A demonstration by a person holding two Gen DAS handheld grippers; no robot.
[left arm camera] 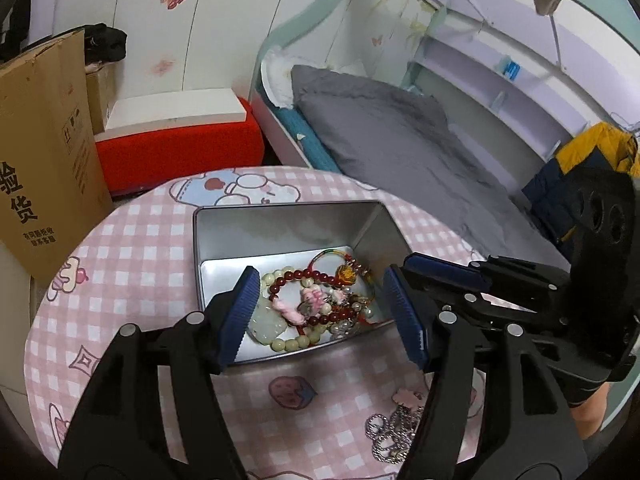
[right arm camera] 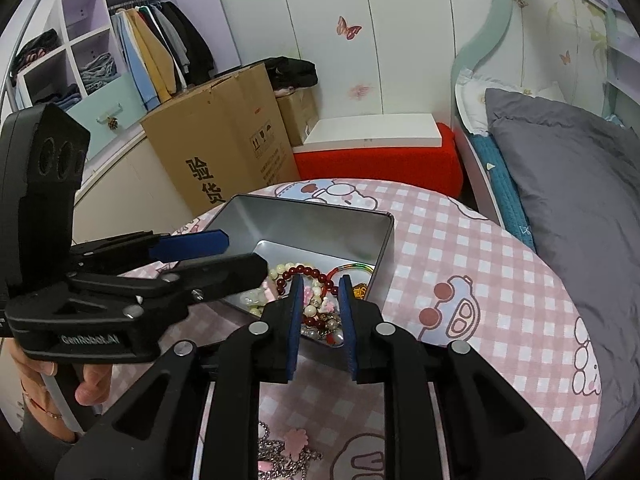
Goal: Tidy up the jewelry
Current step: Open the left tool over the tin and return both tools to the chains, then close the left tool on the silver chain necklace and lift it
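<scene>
A silver metal tin (left arm camera: pixel 280 232) stands on the round pink-checked table (left arm camera: pixel 132 264); it also shows in the right wrist view (right arm camera: pixel 320 224). A pile of bead bracelets (left arm camera: pixel 316 304) lies in the tin, red and cream beads with pink charms (right arm camera: pixel 316 300). My left gripper (left arm camera: pixel 320 312) is open and empty above the tin's near edge. My right gripper (right arm camera: pixel 320 312) is open with a narrow gap, empty, above the tin's near corner. A silver chain necklace with a pink flower charm (left arm camera: pixel 394 428) lies on the table near me, also in the right wrist view (right arm camera: pixel 286 452).
A cardboard box (right arm camera: pixel 224 160) stands on the floor left of the table. A red stool (right arm camera: pixel 376 160) with a white board on it is behind the table. A bed with a grey duvet (right arm camera: pixel 560 184) is to the right. A wardrobe (right arm camera: pixel 96 48) stands at the far left.
</scene>
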